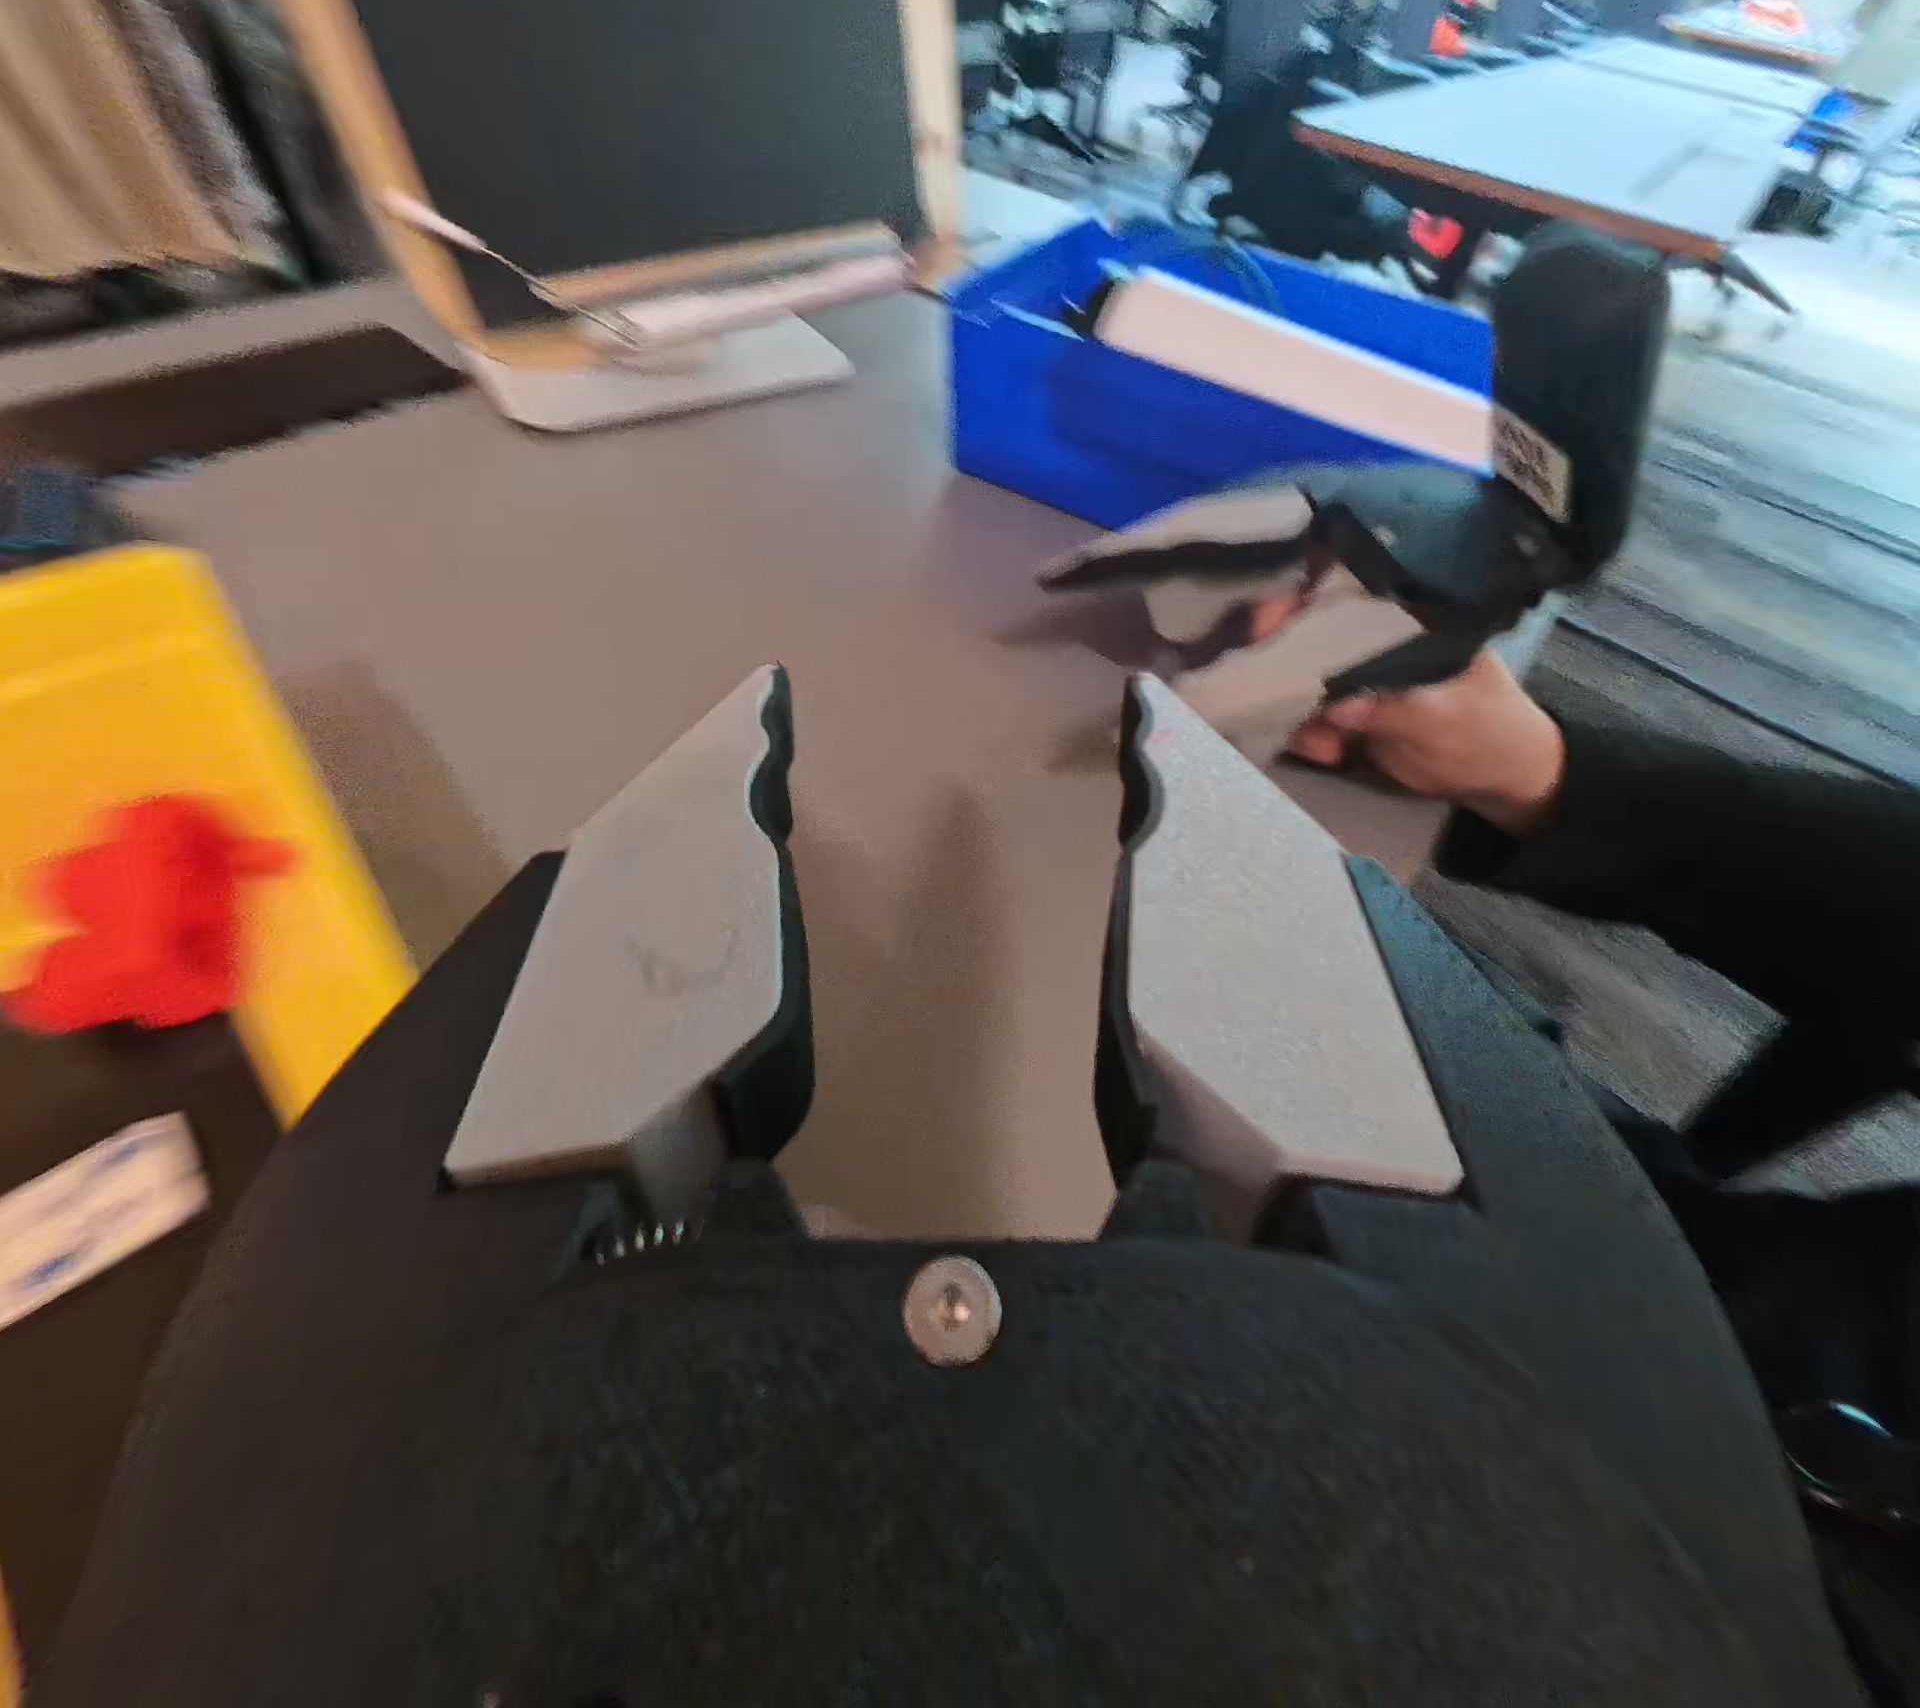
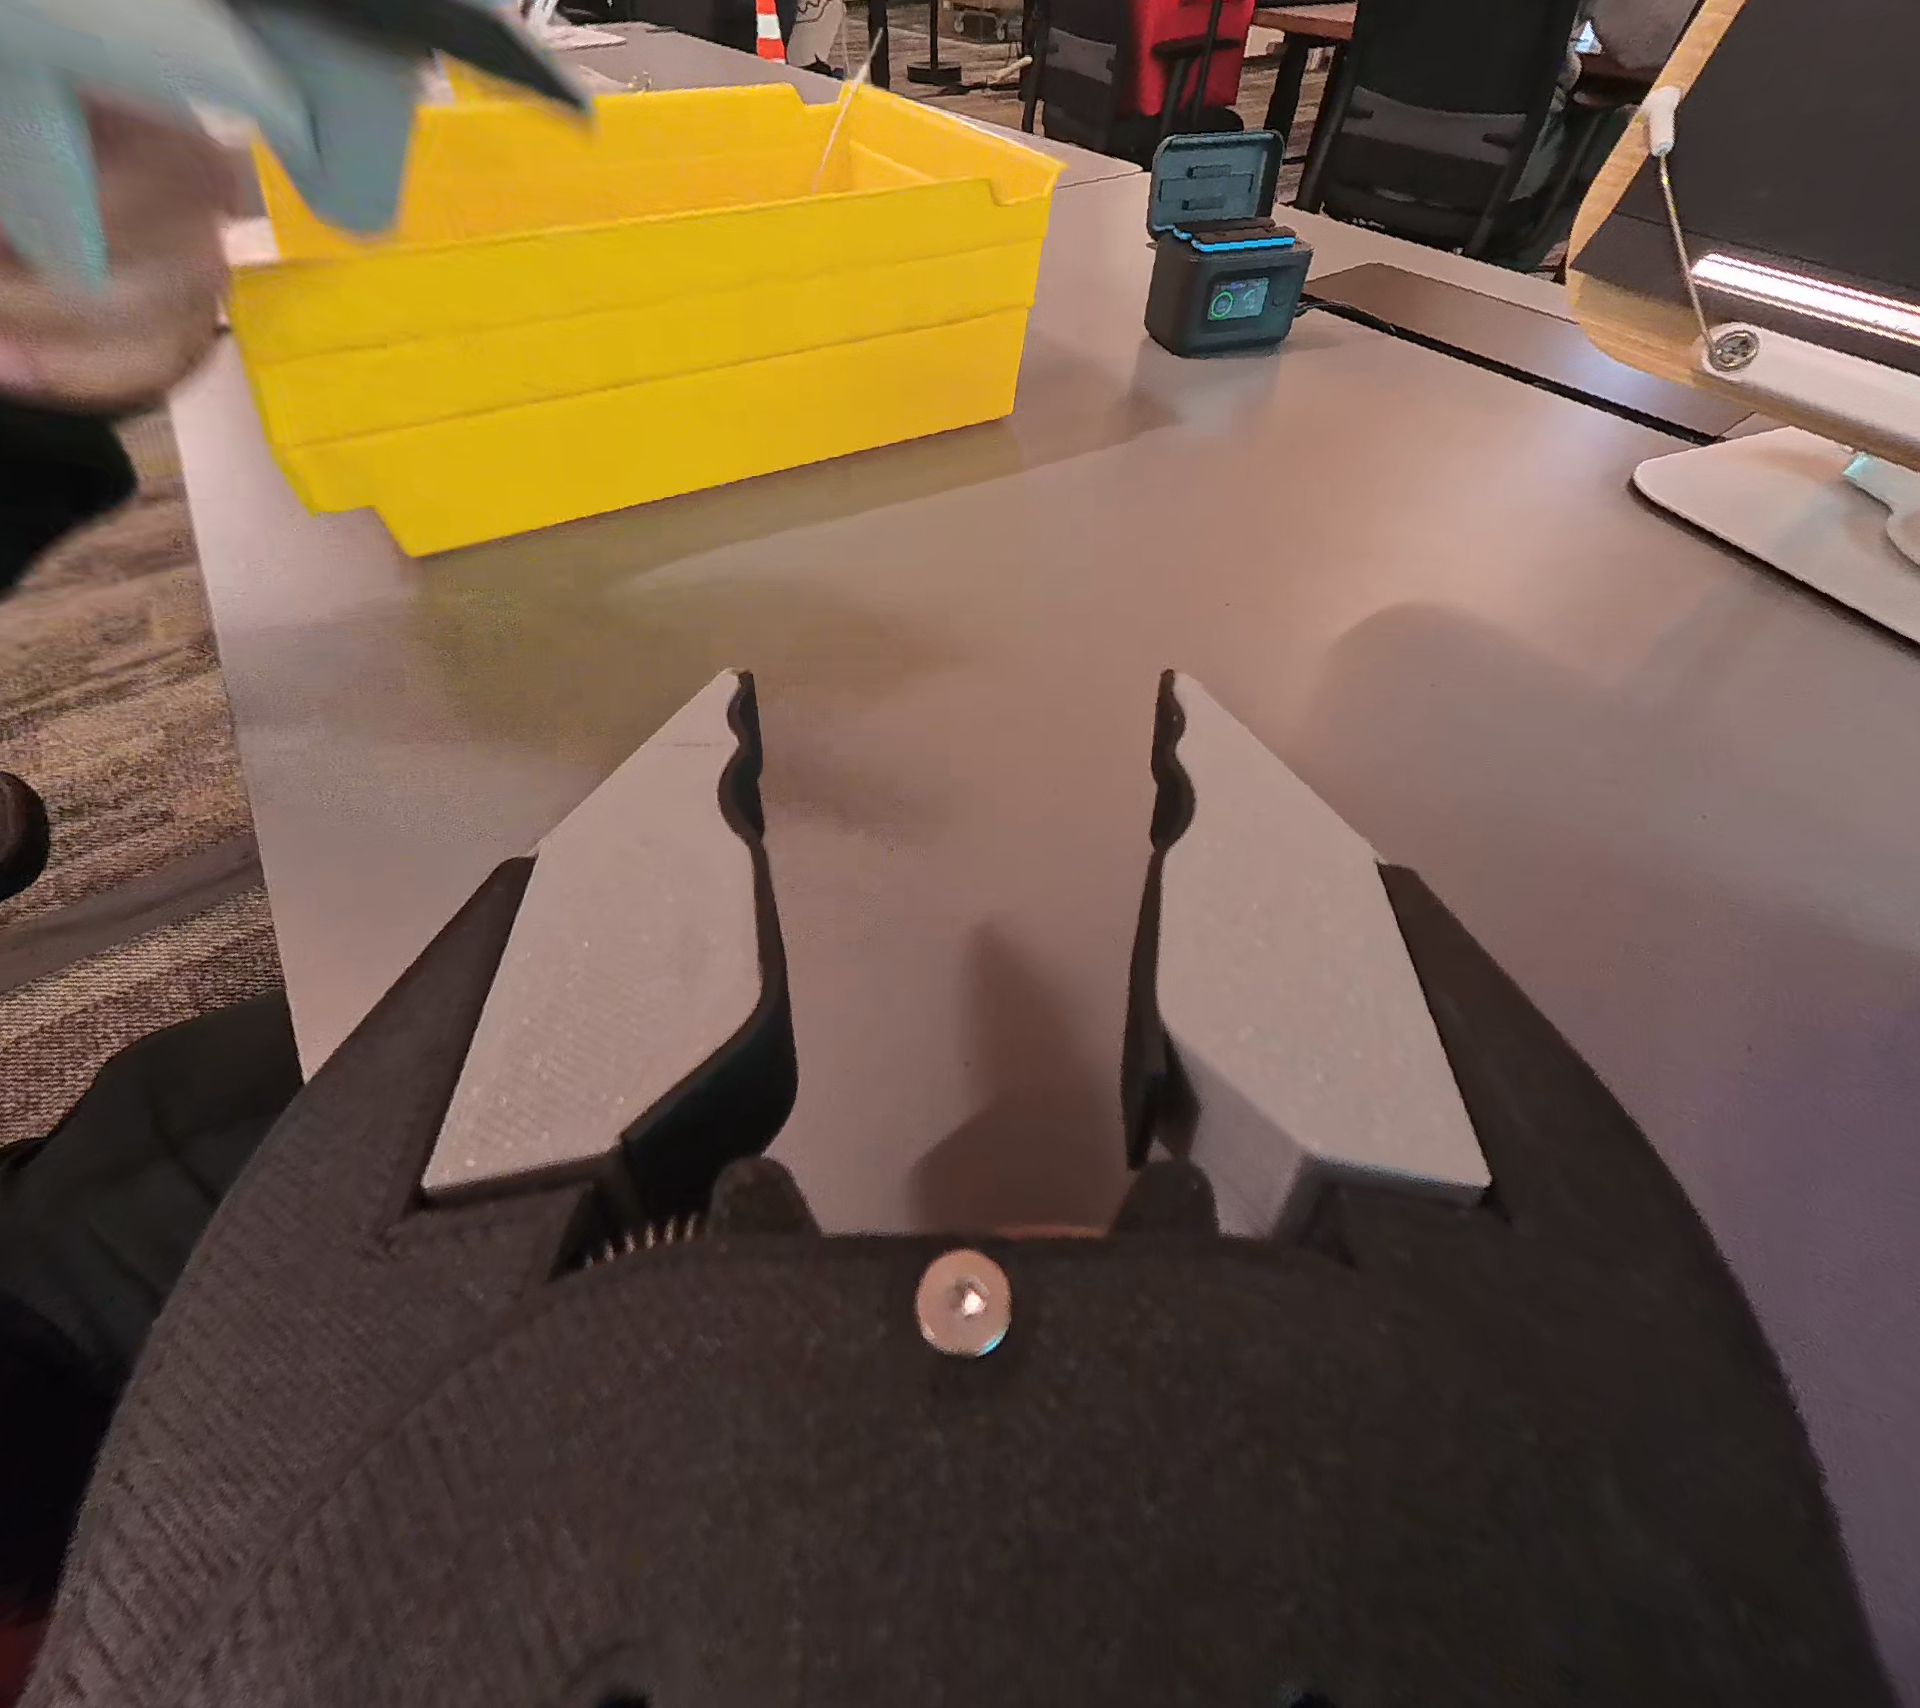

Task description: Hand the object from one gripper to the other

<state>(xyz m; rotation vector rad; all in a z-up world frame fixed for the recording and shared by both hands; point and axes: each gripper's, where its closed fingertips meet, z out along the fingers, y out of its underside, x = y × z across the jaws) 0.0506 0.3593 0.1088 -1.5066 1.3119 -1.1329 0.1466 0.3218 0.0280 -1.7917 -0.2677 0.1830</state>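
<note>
The left hand-held gripper (image 1: pixel 954 687) hangs over the grey tabletop (image 1: pixel 623 578) with its grey fingers (image 1: pixel 665 931) spread apart and nothing between them. The right hand-held gripper (image 2: pixel 954 692) is likewise over the tabletop (image 2: pixel 1351 640), fingers (image 2: pixel 1288 983) apart, the gap bare. In the left wrist view the right hand-held gripper also shows farther off at right, low over the tabletop edge, gripped by a hand (image 1: pixel 1434 744) in a dark sleeve; its fingers appear splayed, though blur hinders a firm reading. A yellow bin (image 2: pixel 644 349) stands on the tabletop at left; in the left wrist view a blurred red object (image 1: pixel 135 920) shows against the bin (image 1: pixel 156 723), and whether it lies inside or in front of it cannot be told. This appears to be the task's object; neither gripper touches it. A blue bin (image 1: pixel 1143 411) holding a pale box (image 1: pixel 1288 370) sits at the far right of the tabletop. A small dark charger case (image 2: pixel 1226 276) with open lid stands behind the yellow bin's right end. A wood-framed dark panel (image 1: pixel 582 27) on a pale stand (image 1: pixel 665 380) rises at the rear.
</note>
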